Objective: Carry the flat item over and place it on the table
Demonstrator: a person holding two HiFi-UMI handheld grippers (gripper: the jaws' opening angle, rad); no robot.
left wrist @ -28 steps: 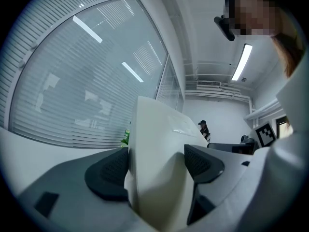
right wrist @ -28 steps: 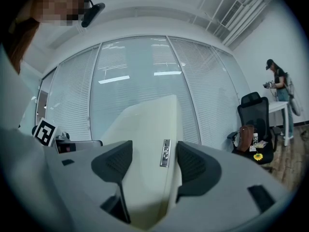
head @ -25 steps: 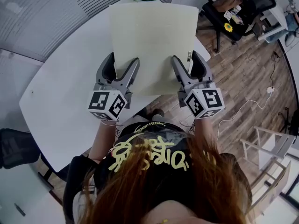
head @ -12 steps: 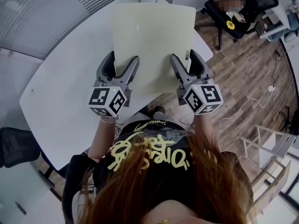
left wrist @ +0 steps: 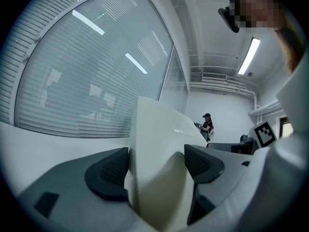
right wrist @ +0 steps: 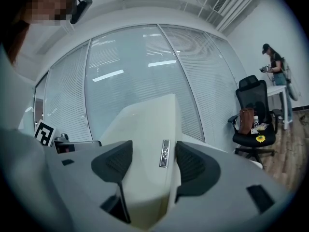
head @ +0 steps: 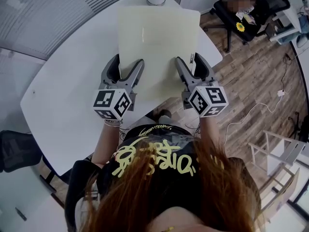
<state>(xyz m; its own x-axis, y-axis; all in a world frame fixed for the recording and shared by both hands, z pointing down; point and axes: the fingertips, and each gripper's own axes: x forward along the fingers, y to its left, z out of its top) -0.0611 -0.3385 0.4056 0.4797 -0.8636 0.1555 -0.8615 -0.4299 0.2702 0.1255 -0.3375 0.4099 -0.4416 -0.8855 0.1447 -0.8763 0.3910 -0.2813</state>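
Cream flat board (head: pixel 159 42) is held clamped along its near side by left gripper (head: pixel 128 62) and right gripper (head: pixel 188 58), above the bench (head: pixel 67 95) near edge; carrying is judged under way, and lowering flat is needed next.

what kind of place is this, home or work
Work, most likely an office meeting room: a large white table, a curved glass wall with slatted blinds, and a black office chair on wood flooring. The pale flat sheet is held over that table.
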